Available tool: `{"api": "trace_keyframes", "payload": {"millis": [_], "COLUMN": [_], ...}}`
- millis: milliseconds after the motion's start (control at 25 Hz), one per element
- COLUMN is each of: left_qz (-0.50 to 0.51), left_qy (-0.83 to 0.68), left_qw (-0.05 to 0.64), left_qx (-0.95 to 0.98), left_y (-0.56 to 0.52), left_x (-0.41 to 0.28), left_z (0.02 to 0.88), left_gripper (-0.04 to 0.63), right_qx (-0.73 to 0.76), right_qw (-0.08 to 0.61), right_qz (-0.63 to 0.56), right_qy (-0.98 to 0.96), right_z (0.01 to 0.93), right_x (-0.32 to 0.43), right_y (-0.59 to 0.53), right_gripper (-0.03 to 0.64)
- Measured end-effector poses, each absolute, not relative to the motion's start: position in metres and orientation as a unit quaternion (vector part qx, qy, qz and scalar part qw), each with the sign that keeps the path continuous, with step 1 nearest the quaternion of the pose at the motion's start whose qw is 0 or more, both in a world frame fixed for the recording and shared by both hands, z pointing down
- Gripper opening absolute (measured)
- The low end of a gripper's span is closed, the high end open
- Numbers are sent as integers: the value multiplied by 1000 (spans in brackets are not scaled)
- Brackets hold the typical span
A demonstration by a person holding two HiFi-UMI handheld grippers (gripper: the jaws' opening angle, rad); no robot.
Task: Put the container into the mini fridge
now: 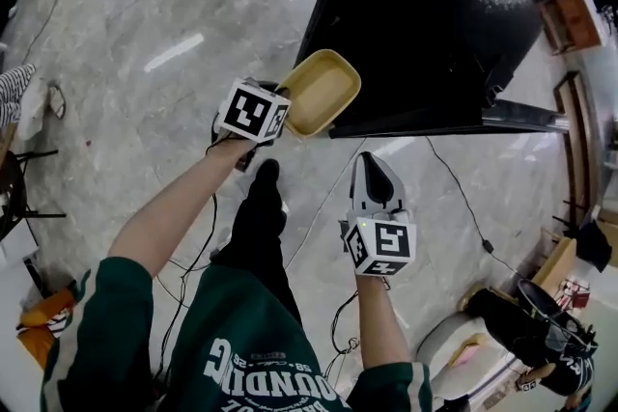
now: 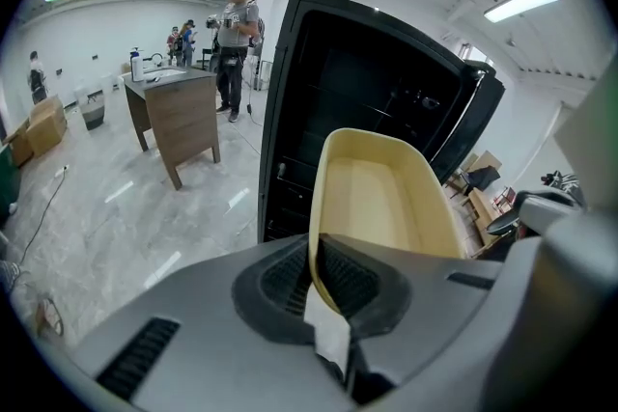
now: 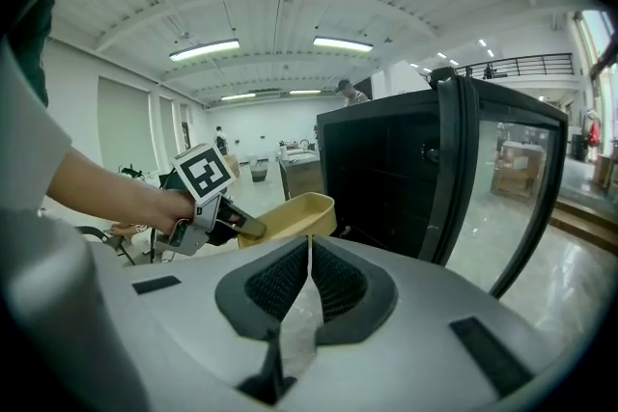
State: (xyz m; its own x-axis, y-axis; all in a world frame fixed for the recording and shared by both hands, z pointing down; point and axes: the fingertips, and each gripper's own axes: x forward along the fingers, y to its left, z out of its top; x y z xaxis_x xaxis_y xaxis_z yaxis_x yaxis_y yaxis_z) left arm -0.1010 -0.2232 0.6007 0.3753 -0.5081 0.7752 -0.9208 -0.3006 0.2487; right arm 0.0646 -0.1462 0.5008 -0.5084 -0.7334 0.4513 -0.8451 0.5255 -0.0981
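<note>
shirt [image 1: 241, 333] | white block lettering | reads roughly "OUNDING", only partly legible | smaller line beneath illegible

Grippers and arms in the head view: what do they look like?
The left gripper and right gripper have pale grey moulded bodies with black ribbed pads; each carries a white cube with black square markers. The person wears a dark green short-sleeved shirt with white lettering.

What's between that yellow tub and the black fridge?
Nothing. In the right gripper view the yellow container, held by the left gripper, hangs just before the mini fridge with only air between.
</note>
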Motion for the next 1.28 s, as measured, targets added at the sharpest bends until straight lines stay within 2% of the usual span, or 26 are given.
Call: {"api": "trace_keyframes", "payload": {"millis": [520, 1280], "left_qz": [295, 307], "left_qy": [-478, -456], "left_qw": [349, 337], "left_qx": [750, 764], "left_y": [-266, -338], "left_x": [-109, -71], "left_z": [629, 674], "left_gripper": [18, 18], "right_qx": [466, 461], "right_qw": [192, 225], "right_qz": [168, 171], "right_qy": [-847, -841], "right_z": [526, 564], "right_x": [47, 51], "right_y": [-163, -178], "right_gripper": [36, 37]}}
